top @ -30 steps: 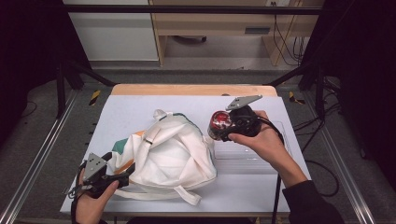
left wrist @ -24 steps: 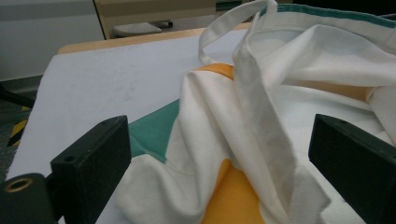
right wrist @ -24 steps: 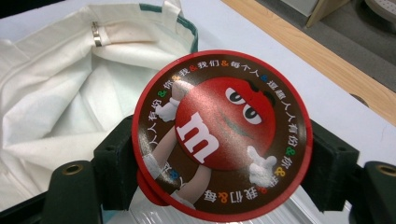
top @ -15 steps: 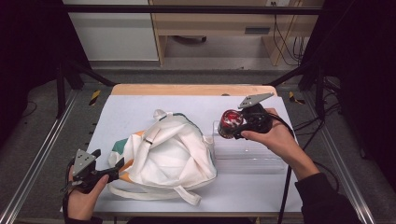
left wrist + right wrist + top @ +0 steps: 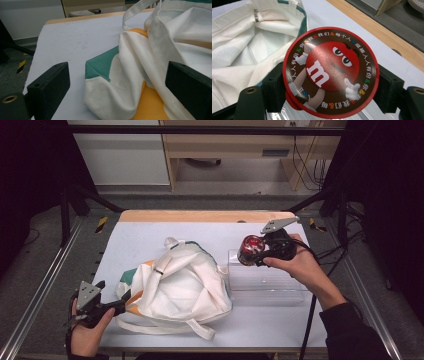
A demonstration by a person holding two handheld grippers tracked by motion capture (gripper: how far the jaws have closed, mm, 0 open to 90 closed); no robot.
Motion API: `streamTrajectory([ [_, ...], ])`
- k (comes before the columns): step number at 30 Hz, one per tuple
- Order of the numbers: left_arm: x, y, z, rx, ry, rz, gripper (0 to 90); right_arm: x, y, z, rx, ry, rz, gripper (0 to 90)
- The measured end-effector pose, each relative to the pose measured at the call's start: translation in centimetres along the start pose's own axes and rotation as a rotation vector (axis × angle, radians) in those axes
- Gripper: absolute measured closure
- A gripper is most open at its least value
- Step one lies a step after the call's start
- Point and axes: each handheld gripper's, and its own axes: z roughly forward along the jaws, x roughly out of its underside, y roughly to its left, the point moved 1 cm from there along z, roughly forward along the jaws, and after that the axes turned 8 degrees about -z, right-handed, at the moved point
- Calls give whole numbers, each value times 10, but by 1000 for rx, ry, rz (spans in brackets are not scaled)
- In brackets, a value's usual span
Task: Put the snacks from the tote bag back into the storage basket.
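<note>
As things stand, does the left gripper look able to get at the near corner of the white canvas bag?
Probably yes: the left gripper is open, and the white canvas bag has its corner lying between the jaws, nothing blocking.

Round red candy tin (image 5: 330, 72), lid-forward above white tote bag (image 5: 185, 285)

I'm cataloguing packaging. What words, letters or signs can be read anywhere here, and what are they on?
"m": a large white letter on the red cartoon candy figure on the round lid held in the right gripper.
Ring of small Chinese characters with coloured "&" signs around the lid's rim: partly legible, including "我们" and "每个人".
Cloth bag: no lettering shows.
</note>
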Motion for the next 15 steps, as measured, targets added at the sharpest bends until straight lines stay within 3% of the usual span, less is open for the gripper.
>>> streamTrajectory([
  [7,2,3,-1,-27,-3,15,56,0,-3,-1,-11,18,-34,259],
  [15,4,-3,-3,-35,6,48,56,3,-5,3,-39,23,-73,259],
])
